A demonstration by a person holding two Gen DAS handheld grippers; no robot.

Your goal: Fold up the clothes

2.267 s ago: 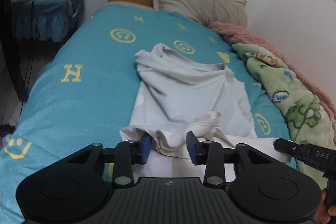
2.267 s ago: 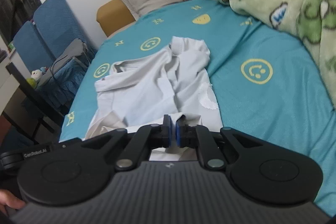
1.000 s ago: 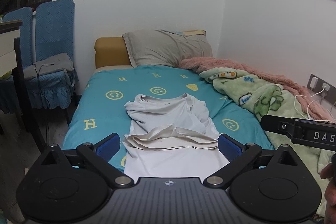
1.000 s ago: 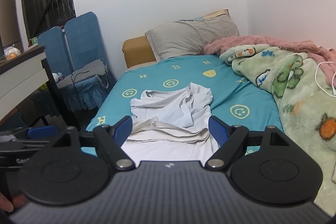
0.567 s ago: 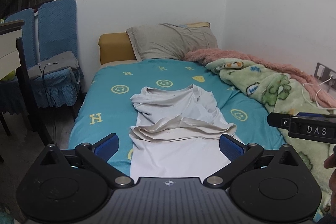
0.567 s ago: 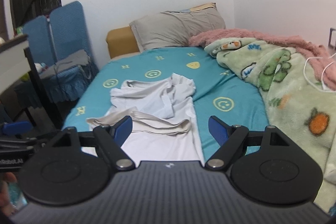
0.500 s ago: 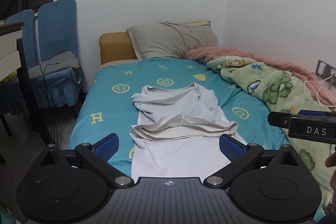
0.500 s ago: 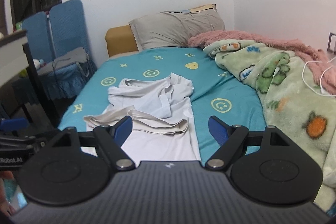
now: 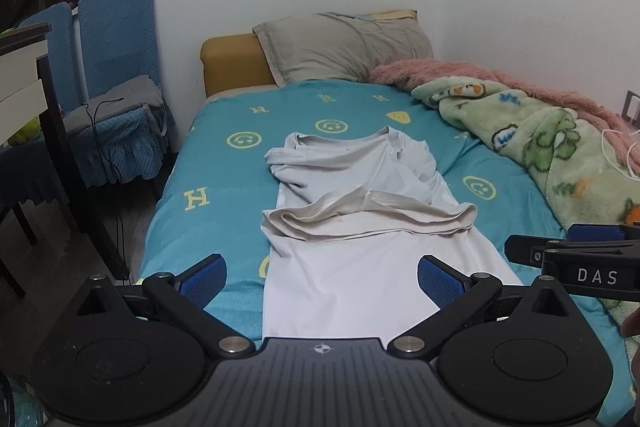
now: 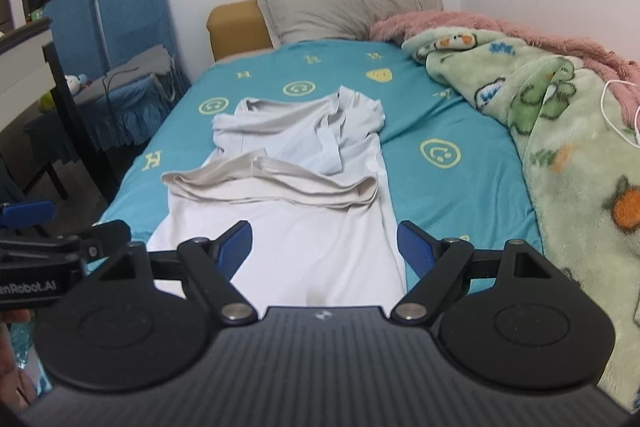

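The white T-shirt (image 9: 352,227) lies lengthwise on the teal bedsheet (image 9: 216,163), its hem folded back across its middle and its collar toward the grey pillow (image 9: 340,47). Left gripper (image 9: 320,277) and right gripper (image 10: 324,247) hover over the shirt's near end, jaws spread wide, pinching nothing.

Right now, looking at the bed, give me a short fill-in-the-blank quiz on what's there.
1. The pale shirt lies on a ____ bedsheet printed with smiley faces.
2. Both the left gripper and right gripper are ____.
3. The grey pillow leans at the head of the bed, beside a ____ blanket.

Missing words: teal; open; pink
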